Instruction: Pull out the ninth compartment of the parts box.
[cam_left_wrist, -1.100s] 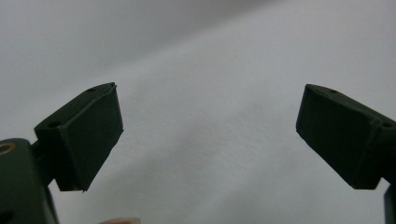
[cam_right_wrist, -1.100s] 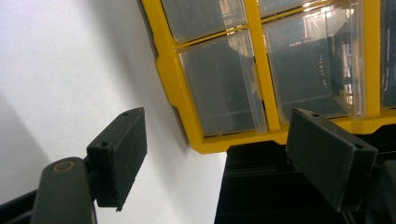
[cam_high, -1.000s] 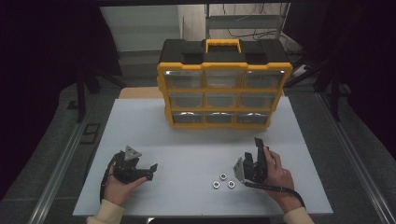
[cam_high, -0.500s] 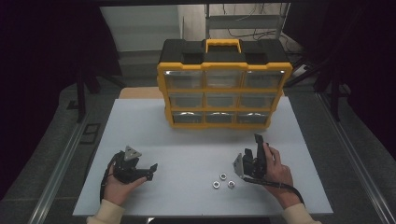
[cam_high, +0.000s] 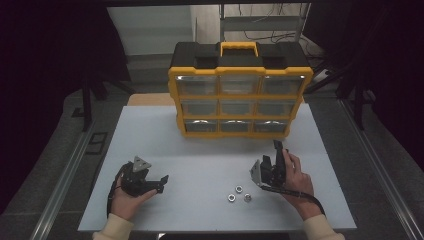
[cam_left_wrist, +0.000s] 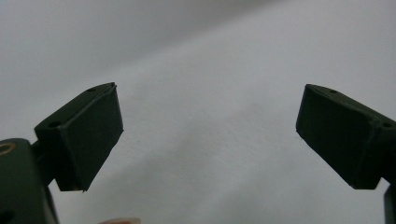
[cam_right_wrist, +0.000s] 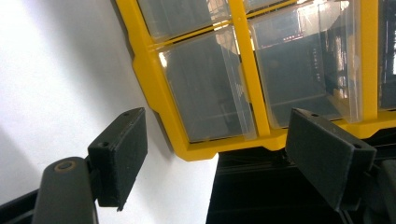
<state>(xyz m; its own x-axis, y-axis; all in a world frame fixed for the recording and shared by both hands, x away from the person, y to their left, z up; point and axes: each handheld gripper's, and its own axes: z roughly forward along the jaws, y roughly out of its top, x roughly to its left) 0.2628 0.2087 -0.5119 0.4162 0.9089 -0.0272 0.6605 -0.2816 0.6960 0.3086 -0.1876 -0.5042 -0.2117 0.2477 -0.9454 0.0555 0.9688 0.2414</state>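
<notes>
A yellow and black drawer organizer (cam_high: 240, 100) stands upright at the back middle of the white table (cam_high: 200, 150), with clear drawers in three rows. Three metal nuts (cam_high: 239, 189) lie close together near the front of the table. My right gripper (cam_high: 273, 152) sits just right of the nuts and points toward the organizer, jaws open and empty. In the right gripper view, the right gripper (cam_right_wrist: 219, 149) frames a lower corner of the organizer (cam_right_wrist: 205, 93), seen tilted. My left gripper (cam_high: 161, 183) rests at the front left and points right. In the left gripper view, the left gripper (cam_left_wrist: 210, 130) is open over bare table.
Metal rails (cam_high: 65, 180) run along both sides of the table, with dark floor beyond. A shelf frame with cables (cam_high: 260, 25) stands behind the organizer. Bare table surface (cam_high: 200, 170) lies between the two grippers and in front of the organizer.
My right gripper has edged a little toward the organizer. The left gripper, the nuts and the organizer have not moved.
</notes>
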